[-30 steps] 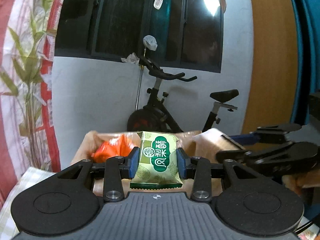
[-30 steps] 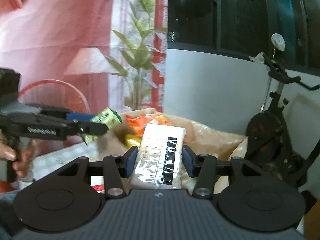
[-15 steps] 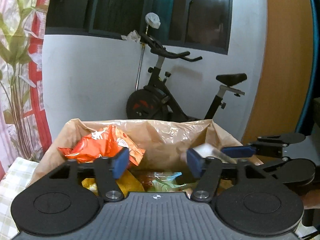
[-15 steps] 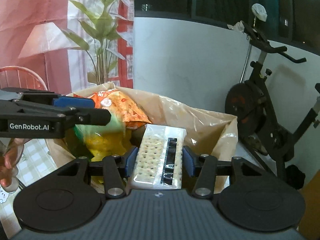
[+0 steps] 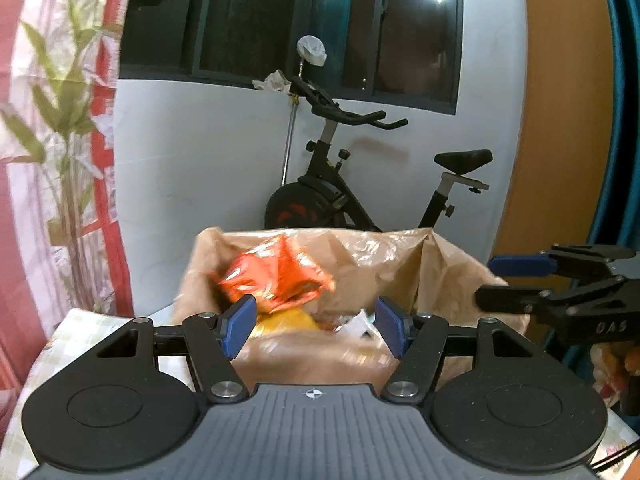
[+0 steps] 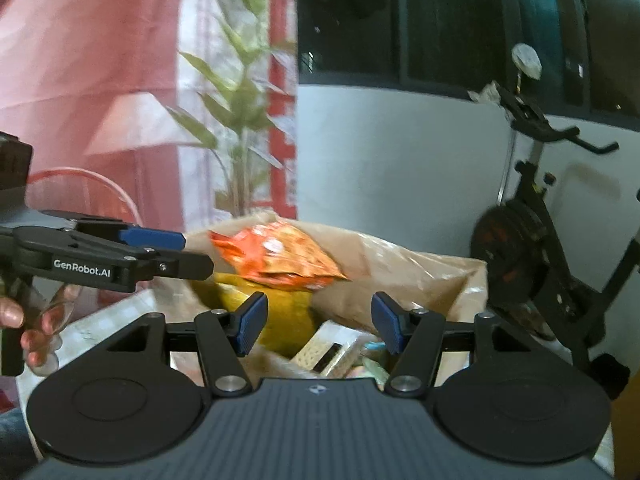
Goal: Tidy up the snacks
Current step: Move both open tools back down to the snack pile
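Black left claw (image 6: 176, 250), jaws apart, reads "GenRobot.AI".

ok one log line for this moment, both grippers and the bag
left gripper: open, empty | right gripper: open, empty | brown paper bag: orange crinkly snack packet on top, clear-wrapped cracker pack inside

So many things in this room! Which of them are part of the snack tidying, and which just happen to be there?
Part of the job:
- brown bag
- orange snack packet
- yellow packet
- cracker pack
- left claw, open
- right claw, open

Just there:
- exercise bike
- plant
- window
- checked tablecloth
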The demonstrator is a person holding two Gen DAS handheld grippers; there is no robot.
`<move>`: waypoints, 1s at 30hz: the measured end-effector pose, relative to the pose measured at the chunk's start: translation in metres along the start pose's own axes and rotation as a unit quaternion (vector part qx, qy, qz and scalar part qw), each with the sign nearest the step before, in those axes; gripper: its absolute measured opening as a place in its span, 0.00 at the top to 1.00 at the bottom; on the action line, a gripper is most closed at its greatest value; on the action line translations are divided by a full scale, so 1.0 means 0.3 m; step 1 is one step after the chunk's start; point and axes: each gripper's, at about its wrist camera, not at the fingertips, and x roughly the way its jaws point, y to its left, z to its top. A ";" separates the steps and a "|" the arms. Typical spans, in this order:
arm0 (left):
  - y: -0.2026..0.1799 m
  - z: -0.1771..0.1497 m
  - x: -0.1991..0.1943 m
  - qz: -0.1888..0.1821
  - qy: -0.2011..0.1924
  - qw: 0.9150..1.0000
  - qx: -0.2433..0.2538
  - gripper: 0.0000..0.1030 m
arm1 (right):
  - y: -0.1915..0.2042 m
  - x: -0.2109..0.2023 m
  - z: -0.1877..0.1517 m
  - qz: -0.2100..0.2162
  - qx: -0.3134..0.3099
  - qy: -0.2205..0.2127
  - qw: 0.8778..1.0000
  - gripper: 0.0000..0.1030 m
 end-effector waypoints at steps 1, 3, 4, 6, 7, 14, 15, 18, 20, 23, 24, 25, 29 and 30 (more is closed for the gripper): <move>0.017 -0.015 -0.024 0.003 0.001 1.000 -0.004 0.34 | 0.014 -0.016 -0.005 0.003 0.000 -0.005 1.000 0.41; 0.051 -0.048 -0.059 0.008 0.004 1.000 -0.016 0.34 | 0.044 -0.047 -0.021 0.011 0.002 -0.018 1.000 0.41; 0.070 -0.068 -0.074 0.012 0.007 1.000 -0.024 0.34 | 0.059 -0.059 -0.031 0.015 0.002 -0.021 1.000 0.41; 0.104 -0.108 -0.094 0.021 0.017 0.999 -0.036 0.34 | 0.091 -0.079 -0.062 0.024 0.003 -0.027 0.999 0.41; 0.120 -0.130 -0.100 0.028 0.023 0.998 -0.043 0.34 | 0.106 -0.087 -0.079 0.026 0.003 -0.027 0.999 0.41; 0.188 -0.289 -0.131 0.061 0.050 0.993 -0.083 0.34 | 0.164 -0.077 -0.253 0.025 0.018 0.011 0.999 0.41; 0.191 -0.306 -0.129 0.066 0.055 0.993 -0.082 0.34 | 0.159 -0.074 -0.277 0.021 0.025 0.019 0.999 0.41; 0.194 -0.345 -0.124 0.074 0.065 0.992 -0.073 0.34 | 0.139 -0.062 -0.350 0.005 0.051 0.049 0.997 0.41; 0.198 -0.364 -0.120 0.076 0.072 0.992 -0.069 0.34 | 0.121 -0.055 -0.393 -0.004 0.066 0.069 0.995 0.41; 0.206 -0.388 -0.111 0.079 0.078 0.991 -0.072 0.34 | 0.113 -0.037 -0.443 -0.013 0.061 0.096 0.993 0.41; 0.206 -0.393 -0.105 0.080 0.080 0.991 -0.073 0.34 | 0.110 -0.025 -0.457 -0.013 0.062 0.107 0.992 0.41; 0.209 -0.396 -0.102 0.081 0.081 0.991 -0.075 0.34 | 0.108 -0.010 -0.470 -0.013 0.061 0.116 0.991 0.42; 0.204 -0.415 -0.102 0.081 0.086 0.990 -0.078 0.34 | 0.108 0.071 -0.519 -0.010 0.039 0.153 0.987 0.46; 0.204 -0.418 -0.102 0.081 0.087 0.990 -0.079 0.34 | 0.112 0.092 -0.531 -0.005 0.034 0.162 0.986 0.48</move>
